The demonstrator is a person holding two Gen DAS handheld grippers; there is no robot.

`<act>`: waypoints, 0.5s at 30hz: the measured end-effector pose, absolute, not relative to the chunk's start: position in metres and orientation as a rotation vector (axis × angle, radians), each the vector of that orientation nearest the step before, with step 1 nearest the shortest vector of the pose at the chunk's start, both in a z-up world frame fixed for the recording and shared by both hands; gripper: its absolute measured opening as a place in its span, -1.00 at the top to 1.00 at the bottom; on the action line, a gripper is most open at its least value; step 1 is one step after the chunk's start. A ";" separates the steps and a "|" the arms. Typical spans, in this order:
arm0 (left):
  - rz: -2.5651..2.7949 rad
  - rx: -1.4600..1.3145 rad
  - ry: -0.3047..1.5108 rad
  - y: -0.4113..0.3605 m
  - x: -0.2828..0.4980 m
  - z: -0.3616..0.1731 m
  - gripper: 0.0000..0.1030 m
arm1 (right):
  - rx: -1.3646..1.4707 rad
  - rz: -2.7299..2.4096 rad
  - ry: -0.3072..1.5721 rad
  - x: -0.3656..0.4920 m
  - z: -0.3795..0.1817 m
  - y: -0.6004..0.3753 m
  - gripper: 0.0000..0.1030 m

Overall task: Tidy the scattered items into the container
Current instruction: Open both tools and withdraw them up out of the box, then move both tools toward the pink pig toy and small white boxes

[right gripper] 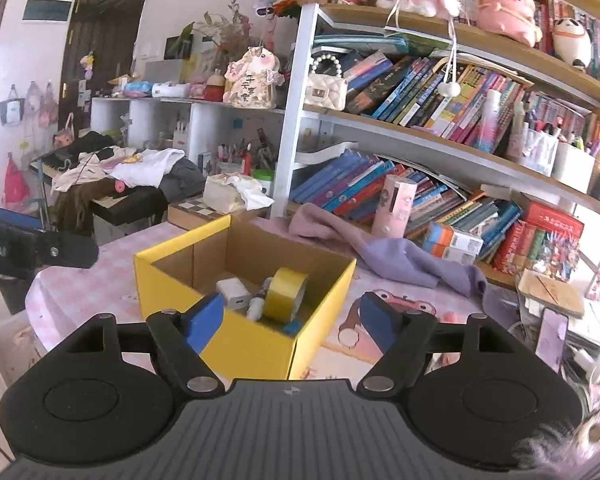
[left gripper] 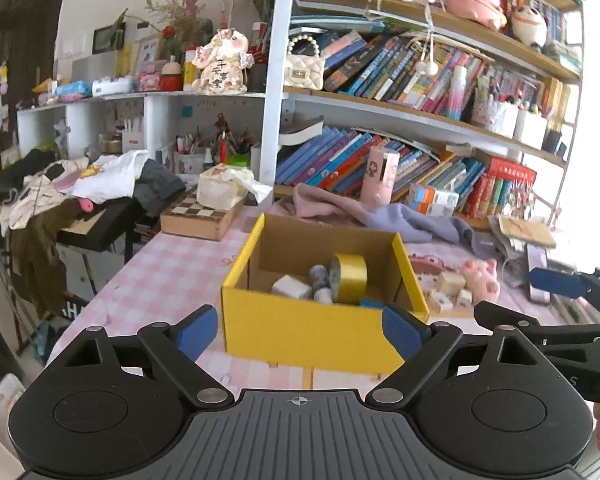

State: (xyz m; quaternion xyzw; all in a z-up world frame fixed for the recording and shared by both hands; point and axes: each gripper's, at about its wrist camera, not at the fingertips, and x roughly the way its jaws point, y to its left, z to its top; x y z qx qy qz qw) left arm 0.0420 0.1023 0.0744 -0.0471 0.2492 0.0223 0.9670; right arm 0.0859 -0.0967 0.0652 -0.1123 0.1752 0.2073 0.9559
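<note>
A yellow cardboard box (left gripper: pixel 312 332) stands on the pink checked table, open at the top. Inside lie a yellow tape roll (left gripper: pixel 350 280), a white charger (left gripper: pixel 292 288), a small bottle (left gripper: pixel 320 280) and a blue item (left gripper: pixel 372 303). My left gripper (left gripper: pixel 300 332) is open in front of the box's near wall, holding nothing. My right gripper (right gripper: pixel 292 324) is open over the box's near corner (right gripper: pixel 252 348), also empty. Right of the box lie a pink pig toy (left gripper: pixel 482 276) and small cream blocks (left gripper: pixel 450 282). A blue pad (left gripper: pixel 556 284) of the right gripper shows at the right edge.
A purple cloth (left gripper: pixel 412 220) lies behind the box, below a full bookshelf (left gripper: pixel 420 92). A chessboard case (left gripper: pixel 198 216) with a tissue pack sits back left, and a pink cylinder (left gripper: pixel 380 176) stands behind. A phone (right gripper: pixel 552 336) and papers lie at the right. The table's left edge (left gripper: pixel 112 280) drops to the floor.
</note>
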 end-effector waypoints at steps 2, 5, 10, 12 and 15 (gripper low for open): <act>0.047 -0.079 0.500 0.098 0.034 0.071 -0.77 | -0.245 0.416 0.357 0.073 0.058 -0.096 -0.45; 0.046 -0.062 0.507 0.094 0.026 0.066 -0.78 | -0.281 0.419 0.372 0.057 0.047 -0.096 -0.46; 0.033 -0.045 0.527 0.086 0.011 0.056 -0.78 | -0.278 0.423 0.420 0.036 0.034 -0.098 -0.46; 0.035 -0.041 0.534 0.083 0.006 0.051 -0.78 | -0.271 0.422 0.431 0.029 0.030 -0.097 -0.47; 0.028 -0.033 0.551 0.078 0.001 0.041 -0.78 | -0.292 0.432 0.437 0.020 0.025 -0.097 -0.49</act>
